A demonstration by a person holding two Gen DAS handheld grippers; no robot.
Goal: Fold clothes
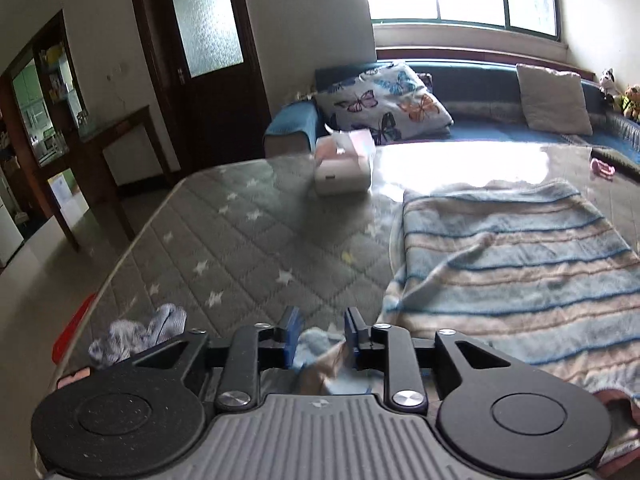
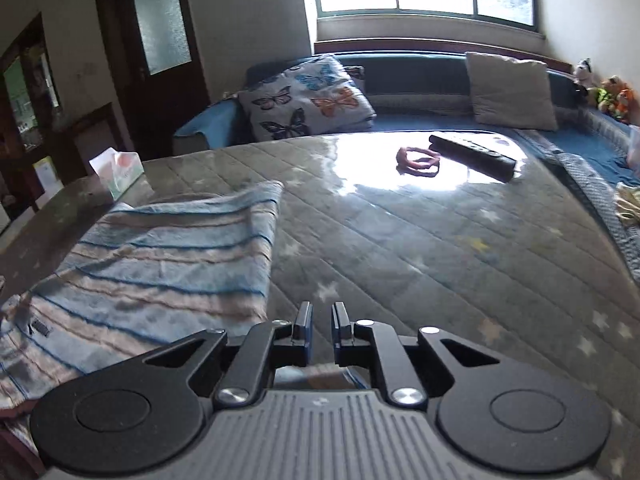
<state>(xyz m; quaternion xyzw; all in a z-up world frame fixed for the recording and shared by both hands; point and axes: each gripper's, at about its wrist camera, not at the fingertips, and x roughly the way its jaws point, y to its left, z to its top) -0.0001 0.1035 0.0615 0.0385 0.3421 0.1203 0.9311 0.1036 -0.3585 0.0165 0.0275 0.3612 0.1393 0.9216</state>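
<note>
A fleece garment [image 1: 520, 260] with light blue and beige stripes lies flat on the star-patterned table [image 1: 240, 232]. My left gripper [image 1: 321, 334] sits at the garment's near left corner, its blue pads shut on a bunched piece of the same striped cloth. In the right wrist view the garment [image 2: 160, 272] spreads out to the left. My right gripper [image 2: 323, 326] hovers just past the garment's right edge; its jaws stand a narrow gap apart with only the table [image 2: 440, 260] showing between them. A strip of beige cloth shows under its body.
A tissue box [image 1: 344, 168] stands behind the garment. A pink ring [image 2: 418, 162] and a dark remote [image 2: 472, 152] lie at the far right. A crumpled blue-white cloth [image 1: 140, 332] lies near the left edge. A sofa with a butterfly pillow [image 1: 384, 104] runs behind the table.
</note>
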